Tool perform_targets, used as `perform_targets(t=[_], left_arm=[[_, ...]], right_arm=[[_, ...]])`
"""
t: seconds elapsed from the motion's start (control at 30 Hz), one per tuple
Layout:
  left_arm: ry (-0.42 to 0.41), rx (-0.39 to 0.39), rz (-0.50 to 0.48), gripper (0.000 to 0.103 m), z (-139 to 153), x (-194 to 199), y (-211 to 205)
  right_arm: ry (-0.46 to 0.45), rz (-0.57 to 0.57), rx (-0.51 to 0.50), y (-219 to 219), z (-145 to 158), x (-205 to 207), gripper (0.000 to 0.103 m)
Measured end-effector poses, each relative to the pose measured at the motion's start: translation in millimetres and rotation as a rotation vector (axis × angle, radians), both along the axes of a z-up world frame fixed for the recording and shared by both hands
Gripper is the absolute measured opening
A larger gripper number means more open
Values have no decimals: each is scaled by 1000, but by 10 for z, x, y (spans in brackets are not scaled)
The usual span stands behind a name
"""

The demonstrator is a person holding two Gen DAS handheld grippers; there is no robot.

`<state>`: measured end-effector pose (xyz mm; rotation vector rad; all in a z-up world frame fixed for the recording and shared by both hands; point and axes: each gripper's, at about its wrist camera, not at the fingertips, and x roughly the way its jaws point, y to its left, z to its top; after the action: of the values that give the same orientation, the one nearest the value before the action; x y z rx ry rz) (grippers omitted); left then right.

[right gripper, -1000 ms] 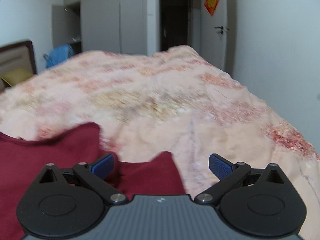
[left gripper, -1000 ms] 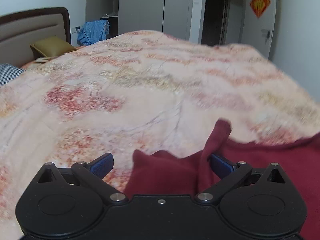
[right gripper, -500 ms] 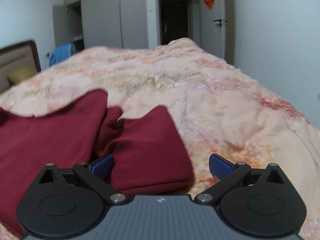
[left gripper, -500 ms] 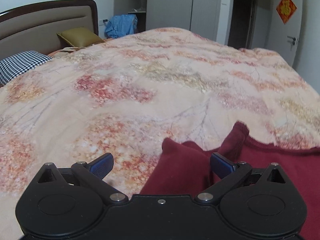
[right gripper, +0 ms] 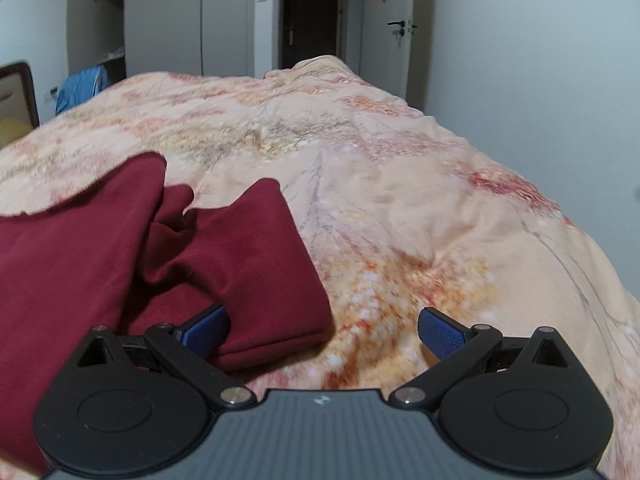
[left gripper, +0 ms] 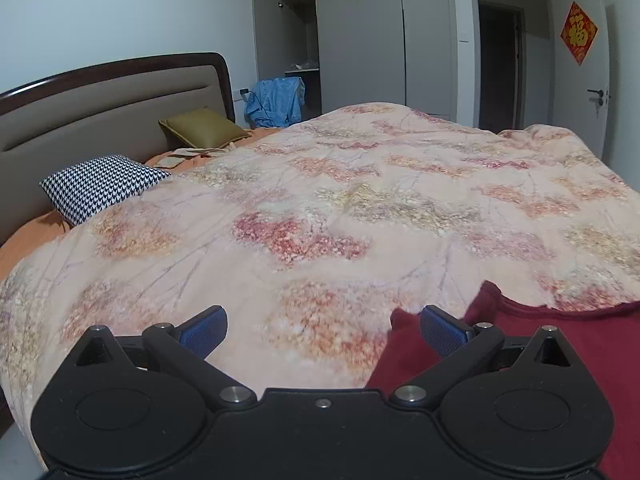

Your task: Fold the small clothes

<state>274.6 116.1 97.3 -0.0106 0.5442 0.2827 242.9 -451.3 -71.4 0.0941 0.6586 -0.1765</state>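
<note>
While both pairs of jaws stand spread wide and hold nothing, a dark red garment [right gripper: 80,248] lies flat on the floral bedspread [left gripper: 320,200] between the two tools. Seen from the left gripper [left gripper: 322,324], the garment sits at the right-hand jaw: a sleeve end [left gripper: 404,344] pokes up just inside the blue pad [left gripper: 440,334] on that side, and the body of the cloth spreads away beyond it, while the space between the jaws is mostly bare bedspread. Seen from the right gripper [right gripper: 322,326], the garment fills the side of the left-hand jaw, and its folded sleeve [right gripper: 264,264] reaches forward and in front of that jaw, its cuff edge lying partway into the gap; whether the pad touches the cloth cannot be told. Ahead of the left jaws, well apart, a houndstooth pillow [left gripper: 104,186] and an olive cushion [left gripper: 204,128] rest against the padded headboard [left gripper: 100,108].
</note>
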Motion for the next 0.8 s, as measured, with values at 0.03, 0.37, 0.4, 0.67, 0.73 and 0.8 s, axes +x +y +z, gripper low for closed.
perform_targets(t=[0.03, 0.37, 0.4, 0.67, 0.73, 0.8], left_arm=[[-3, -18, -8, 102, -3, -97, 5], [13, -225, -81, 102, -517, -803, -189], [18, -237, -86, 102, -580, -839, -223], [38, -356, -130, 102, -1033, -797, -548], [58, -321, -162, 102, -1073, -712, -648], [74, -318, -163, 102, -1124, -646, -687]], right_arm=[[0, 9, 9, -2, 20, -52, 103], [-74, 167, -76, 373, 245, -755, 103], [-96, 175, -76, 421, 255, -843, 103], [-179, 192, -28, 908, 152, -1342, 103], [-180, 184, -8, 997, 95, -1362, 103], [-162, 175, 7, 1046, 60, -1342, 103]])
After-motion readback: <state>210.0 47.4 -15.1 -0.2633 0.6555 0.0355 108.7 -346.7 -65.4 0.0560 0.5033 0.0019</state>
